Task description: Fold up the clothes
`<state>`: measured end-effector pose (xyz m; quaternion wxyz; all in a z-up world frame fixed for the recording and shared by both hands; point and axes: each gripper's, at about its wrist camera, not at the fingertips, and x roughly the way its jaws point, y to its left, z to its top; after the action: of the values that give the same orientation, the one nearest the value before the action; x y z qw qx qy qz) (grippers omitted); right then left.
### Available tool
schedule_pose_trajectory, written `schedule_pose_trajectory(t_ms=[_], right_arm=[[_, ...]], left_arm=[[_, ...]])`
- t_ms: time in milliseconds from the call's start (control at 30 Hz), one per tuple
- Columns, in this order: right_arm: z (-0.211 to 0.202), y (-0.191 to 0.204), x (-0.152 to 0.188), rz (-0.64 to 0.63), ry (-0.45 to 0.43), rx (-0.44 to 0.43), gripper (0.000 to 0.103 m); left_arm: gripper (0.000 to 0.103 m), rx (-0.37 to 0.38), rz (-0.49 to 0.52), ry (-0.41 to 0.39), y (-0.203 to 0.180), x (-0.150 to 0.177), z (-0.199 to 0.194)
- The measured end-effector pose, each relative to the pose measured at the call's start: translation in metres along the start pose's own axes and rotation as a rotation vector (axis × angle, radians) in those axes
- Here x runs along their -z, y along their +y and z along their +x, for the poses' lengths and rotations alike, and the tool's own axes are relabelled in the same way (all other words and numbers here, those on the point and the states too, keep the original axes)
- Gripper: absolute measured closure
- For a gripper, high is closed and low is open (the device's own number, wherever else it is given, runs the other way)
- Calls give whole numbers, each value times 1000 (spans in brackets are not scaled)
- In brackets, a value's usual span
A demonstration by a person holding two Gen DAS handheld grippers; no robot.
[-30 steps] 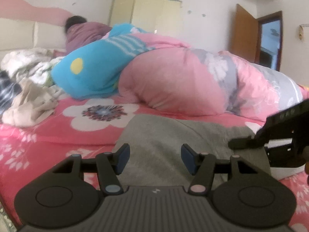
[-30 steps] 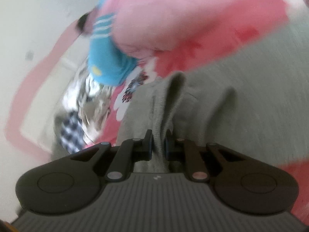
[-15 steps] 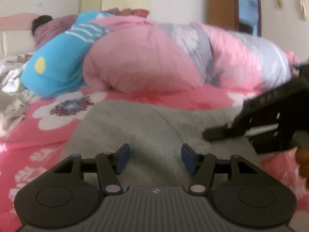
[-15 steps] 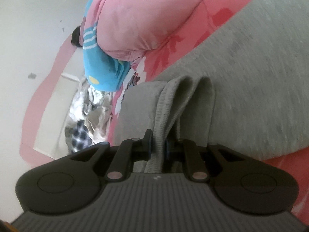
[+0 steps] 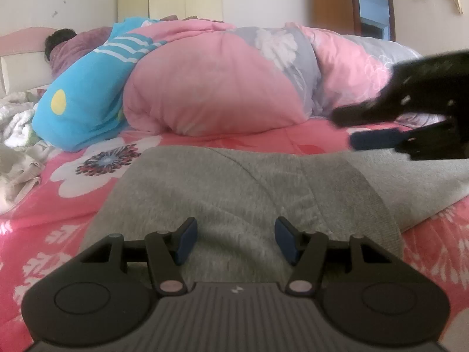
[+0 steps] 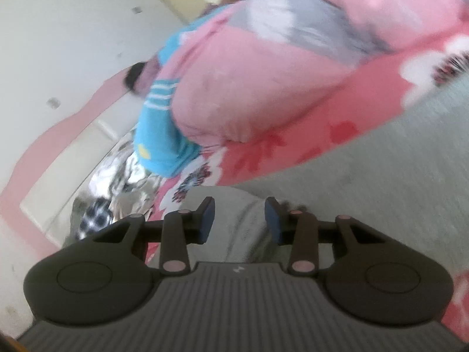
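A grey knit garment [image 5: 240,187] lies spread on the pink flowered bedspread [image 5: 44,220], with one layer folded over another. My left gripper [image 5: 234,236] hovers low over its near part, open, nothing between the blue pads. In the same view my right gripper [image 5: 348,130] reaches in from the right above the cloth's far edge. In the right wrist view the right gripper [image 6: 239,215] has its jaws opening; grey cloth [image 6: 381,170] lies under the gap, and the pads do not press on it.
A bulky pink and grey quilt [image 5: 228,82] and a blue striped blanket [image 5: 85,96] lie across the bed behind the garment. A person [image 5: 63,45] lies at the headboard. Crumpled clothes [image 5: 14,152] are heaped at the left. A wardrobe and a door stand behind.
The right gripper let go of the grey fold it was pinching and rose off it. The left gripper moved along the bed to the right, over the garment, staying open.
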<state>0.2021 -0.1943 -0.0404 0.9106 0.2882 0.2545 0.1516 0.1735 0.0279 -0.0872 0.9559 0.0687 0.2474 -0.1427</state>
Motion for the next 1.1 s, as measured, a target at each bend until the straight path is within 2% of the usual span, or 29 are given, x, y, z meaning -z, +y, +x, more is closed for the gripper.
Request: schedule_pose_trajectory(t_ms=[67,133,233,300,367,433,500,567,700,800,867,967,1100], right_arm=[[20,0,6,-67,30,12,68],[50,-12,19,-104,116,92,70],[46,-20,16,-76,104,83,70],[30,-29,7,4,88,65,65],[14,-43,-1,111,73,43,47],[6,-64,-1,241,83,7,40],[5,-80,3,350,127,-28,37],[9,-87,10,398,169,-50,37],[19,-79,10,373,199,-43,35],[33,-71,5,342,238,-34,30],[44,-64,2,314,270,-23,23],[57,-56,0,275,310,2,19],[57,-48,2,259,348,-10,16]], left_arm=[[44,-4,4,3,-1,0,1],[44,-8,8,6,-1,0,1],[44,-5,3,7,0,0,2],[43,-6,3,10,0,1,2],[43,-8,4,8,0,1,2],[43,-10,2,7,0,1,2],[43,-12,1,6,-1,1,2],[43,-13,0,5,-1,2,2],[43,-13,-3,2,0,2,3],[43,-12,-4,2,0,3,3],[43,-12,-4,2,0,3,3],[43,-11,-6,1,1,3,3],[43,-9,-8,0,1,3,3]])
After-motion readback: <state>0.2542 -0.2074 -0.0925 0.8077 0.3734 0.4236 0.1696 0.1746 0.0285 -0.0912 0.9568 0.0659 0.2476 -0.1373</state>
